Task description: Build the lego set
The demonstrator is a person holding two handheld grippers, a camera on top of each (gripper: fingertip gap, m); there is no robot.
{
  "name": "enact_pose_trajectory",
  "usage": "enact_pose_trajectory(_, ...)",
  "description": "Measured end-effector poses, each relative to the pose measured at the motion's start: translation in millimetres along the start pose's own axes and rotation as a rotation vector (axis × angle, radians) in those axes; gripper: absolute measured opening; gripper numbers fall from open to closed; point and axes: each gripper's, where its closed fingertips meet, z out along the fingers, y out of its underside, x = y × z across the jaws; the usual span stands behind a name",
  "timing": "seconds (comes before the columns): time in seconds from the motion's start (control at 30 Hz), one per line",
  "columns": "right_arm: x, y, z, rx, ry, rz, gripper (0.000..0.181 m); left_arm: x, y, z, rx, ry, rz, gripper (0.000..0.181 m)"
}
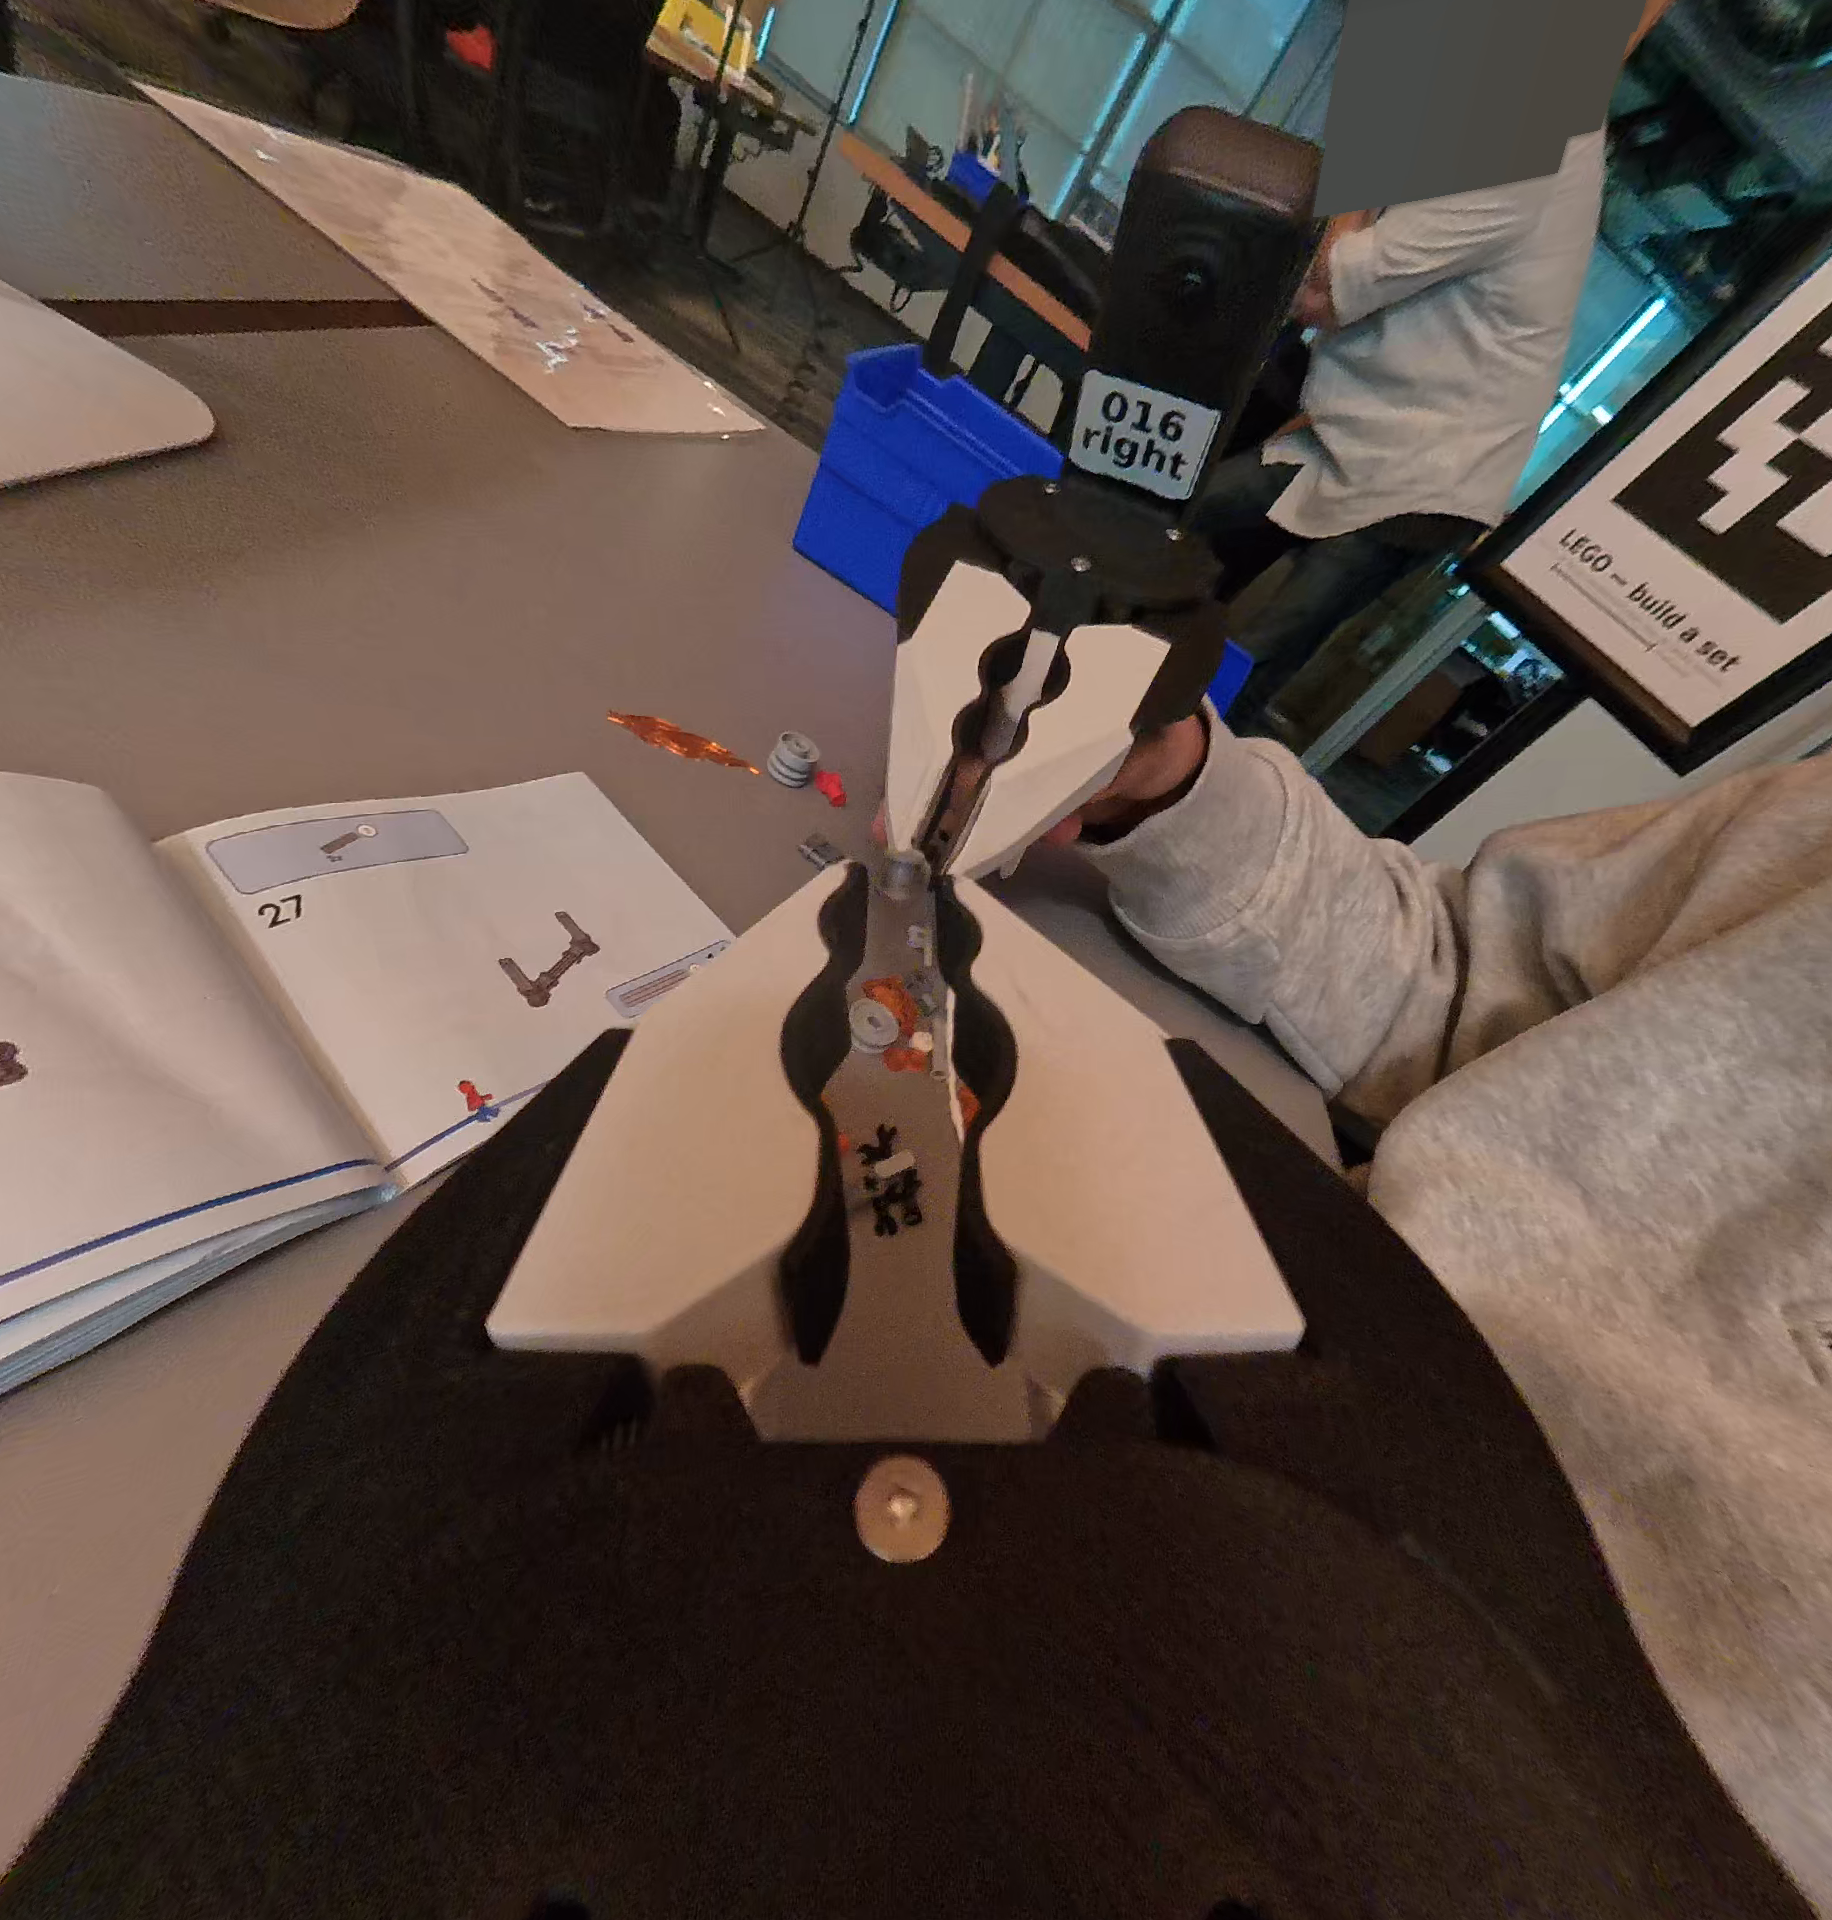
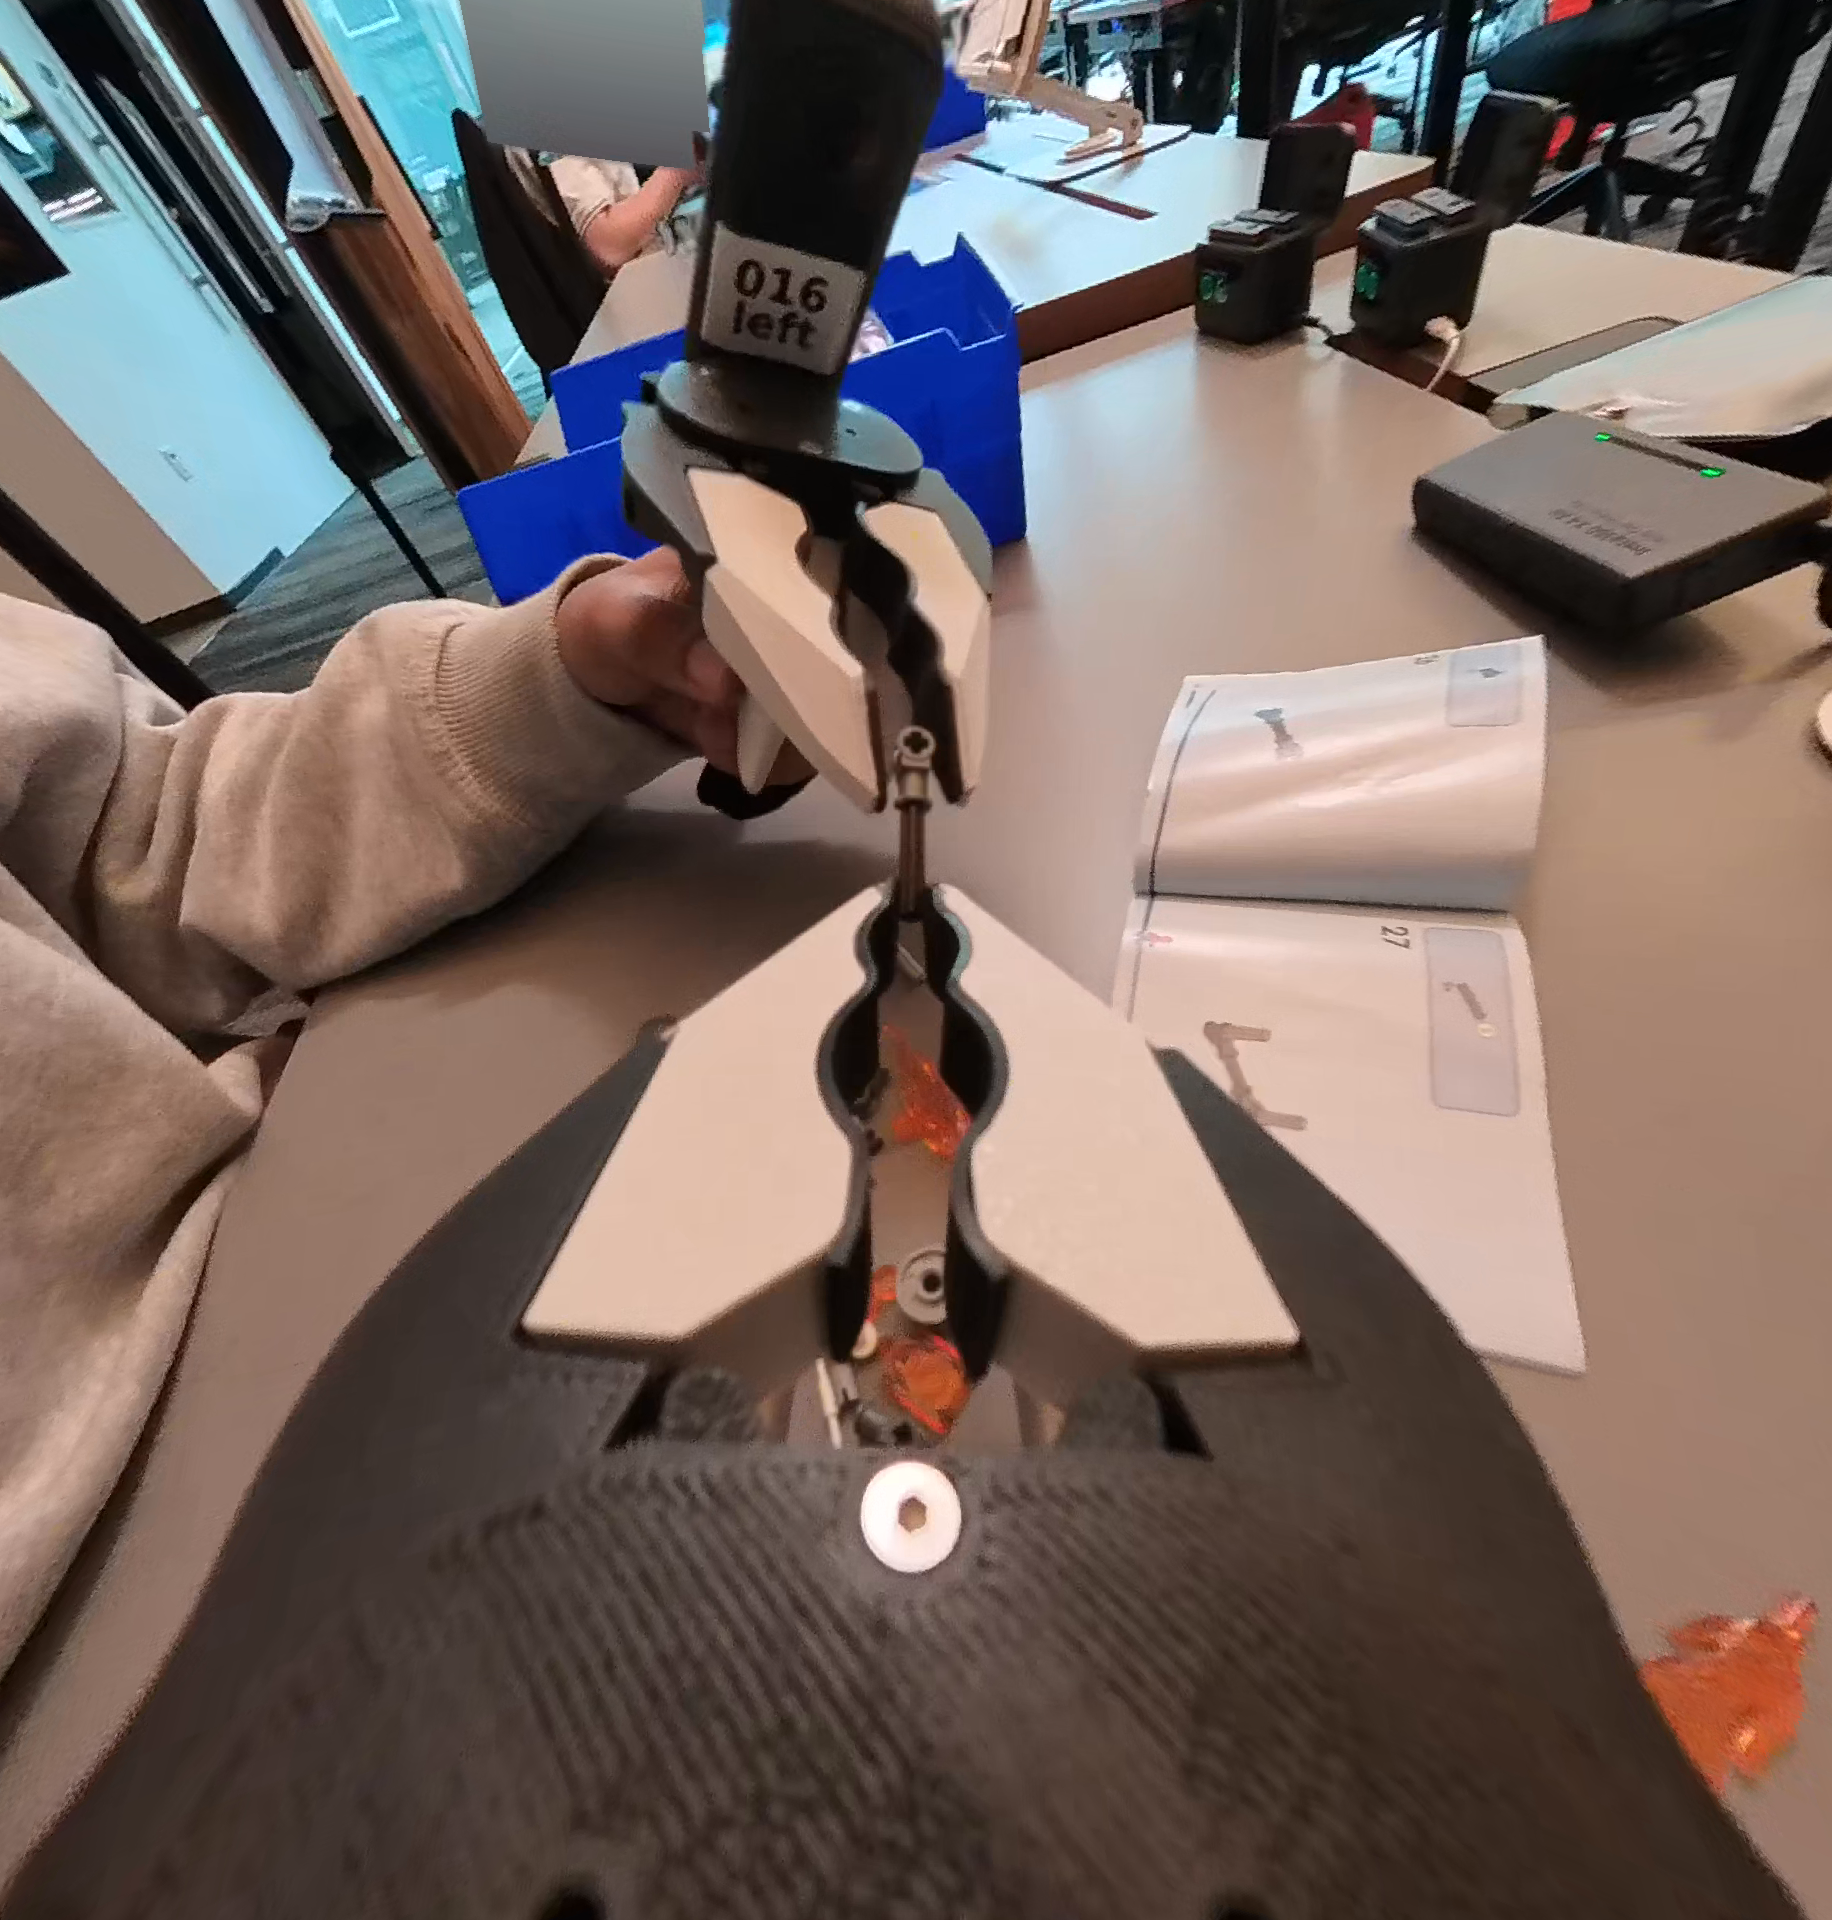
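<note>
Left gripper (image 1: 901,878): fingertips pinch one end of a small grey lego piece (image 1: 899,871), frame centre.
Right gripper (image 2: 907,904): tips clamp the dark rod (image 2: 910,831) at its other end.
Loose parts (image 1: 884,1023): orange and grey bits on the table (image 1: 424,623), seen between the fingers.
Instruction booklet (image 1: 299,987): open, lower left.
Blue bin (image 2: 953,416): upper centre, behind the left gripper; contents mostly hidden.

Blue bin (image 2: 953,416), orange translucent pieces (image 2: 1722,1704) (glossy), white booklet (image 1: 392,997), grey table (image 1: 476,603).
</note>
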Motion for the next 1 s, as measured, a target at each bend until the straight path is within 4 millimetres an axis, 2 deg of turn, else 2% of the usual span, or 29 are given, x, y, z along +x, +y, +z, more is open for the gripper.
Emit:
enact_pose_trajectory(0.27, -6, 9, 1, -0.049, -0.021, -0.021, 0.002, 6, 6, 0, -0.02, 0.074, -0.031, 0.005)
enact_pose_trajectory(0.57, -5, 2, -3, -0.014, 0.001, -0.037, 0.002, 6, 5, 0, 0.003, 0.105, -0.069, 0.006)
enact_pose_trajectory(1.0, -14, -6, -7, 0.038, -0.097, 0.065, 0.002, 18, 8, -1, -0.018, 0.182, -0.059, 0.007)
